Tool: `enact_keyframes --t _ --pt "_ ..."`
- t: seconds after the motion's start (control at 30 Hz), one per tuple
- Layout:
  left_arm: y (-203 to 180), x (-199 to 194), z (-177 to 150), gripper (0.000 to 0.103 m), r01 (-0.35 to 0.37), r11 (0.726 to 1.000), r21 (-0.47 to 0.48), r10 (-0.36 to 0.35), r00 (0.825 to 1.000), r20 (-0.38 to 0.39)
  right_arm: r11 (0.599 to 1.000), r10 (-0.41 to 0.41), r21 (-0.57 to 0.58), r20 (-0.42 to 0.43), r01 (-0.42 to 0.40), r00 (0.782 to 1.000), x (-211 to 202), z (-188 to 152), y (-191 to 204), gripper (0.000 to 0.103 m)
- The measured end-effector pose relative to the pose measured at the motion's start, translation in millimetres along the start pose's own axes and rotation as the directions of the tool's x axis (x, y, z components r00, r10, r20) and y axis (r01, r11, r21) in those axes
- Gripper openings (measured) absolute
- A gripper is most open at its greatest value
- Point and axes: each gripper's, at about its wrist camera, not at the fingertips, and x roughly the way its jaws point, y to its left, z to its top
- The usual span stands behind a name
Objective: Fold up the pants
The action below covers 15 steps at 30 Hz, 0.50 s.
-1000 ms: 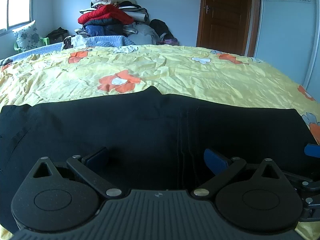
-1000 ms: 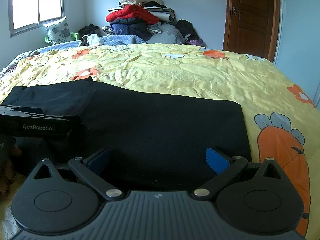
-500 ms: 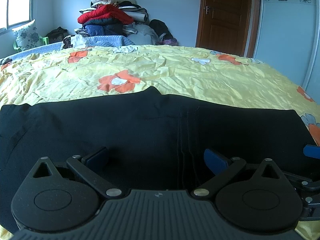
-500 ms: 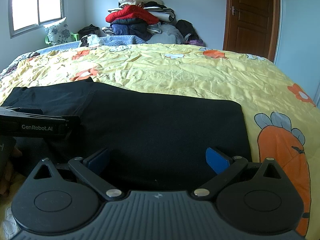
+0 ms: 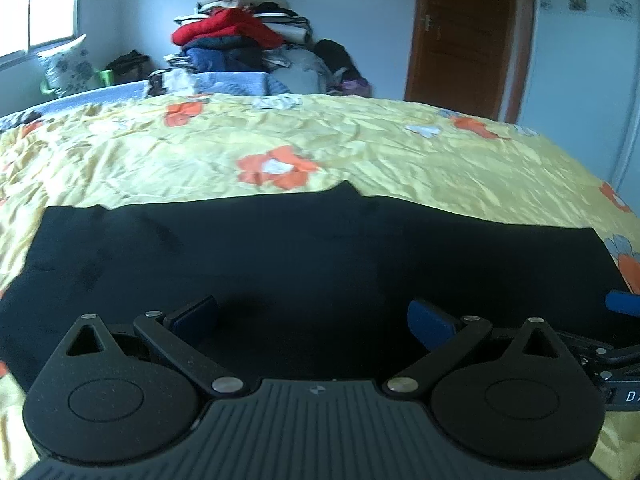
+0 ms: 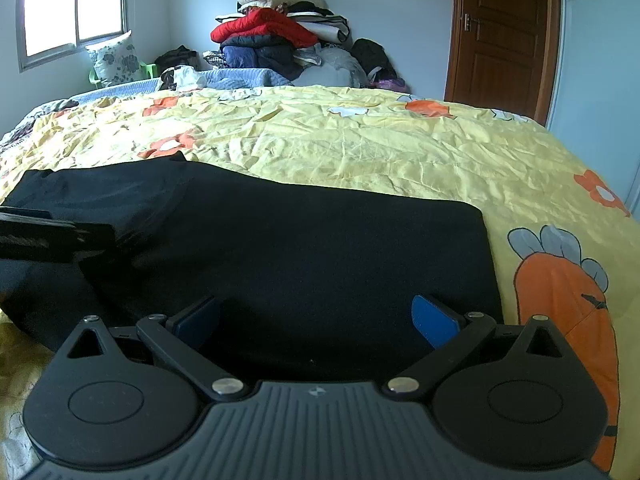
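Black pants (image 5: 304,256) lie flat across the near side of a bed with a yellow flowered sheet (image 5: 360,152). They also show in the right wrist view (image 6: 320,248), with their right edge straight. My left gripper (image 5: 314,318) is open and empty, low over the pants' near edge. My right gripper (image 6: 316,318) is open and empty, over the near edge toward the pants' right end. The left gripper's body (image 6: 44,236) shows at the left of the right wrist view.
A pile of clothes and bedding (image 6: 280,40) stands at the far side of the bed against the wall. A brown door (image 6: 500,36) is at the back right, a window (image 6: 72,8) and a pillow (image 6: 116,58) at the back left.
The left wrist view has shifted to the left and slightly back, so the pants' left end shows more. The right gripper has barely moved. Both stay open.
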Motion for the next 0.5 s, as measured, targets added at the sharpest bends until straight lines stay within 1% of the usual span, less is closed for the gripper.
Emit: enact_keyframes --t 0.23,0.37,0.43,0.5 --pt "43 -15 2 0.103 -0.055 0.995 -0.081 0.055 0.998 0.001 1.0 -0.017 0.004 -0.007 0.017 1.0 -1 0 4 0.103" --pt "65 -23 0 0.103 -0.091 0.991 -0.099 0.091 0.996 0.001 0.998 -0.042 0.038 -0.015 0.043 0.999 -3 4 10 0.103" --pt "76 -30 -1 0.103 -0.103 0.99 -0.094 0.104 0.995 0.004 0.999 -0.012 0.043 0.01 0.012 1.0 -9 8 20 0.103" --pt "88 -38 -3 0.103 -0.125 0.99 -0.071 0.125 0.992 0.004 0.999 0.028 0.023 0.041 -0.029 0.999 -17 17 35 0.103"
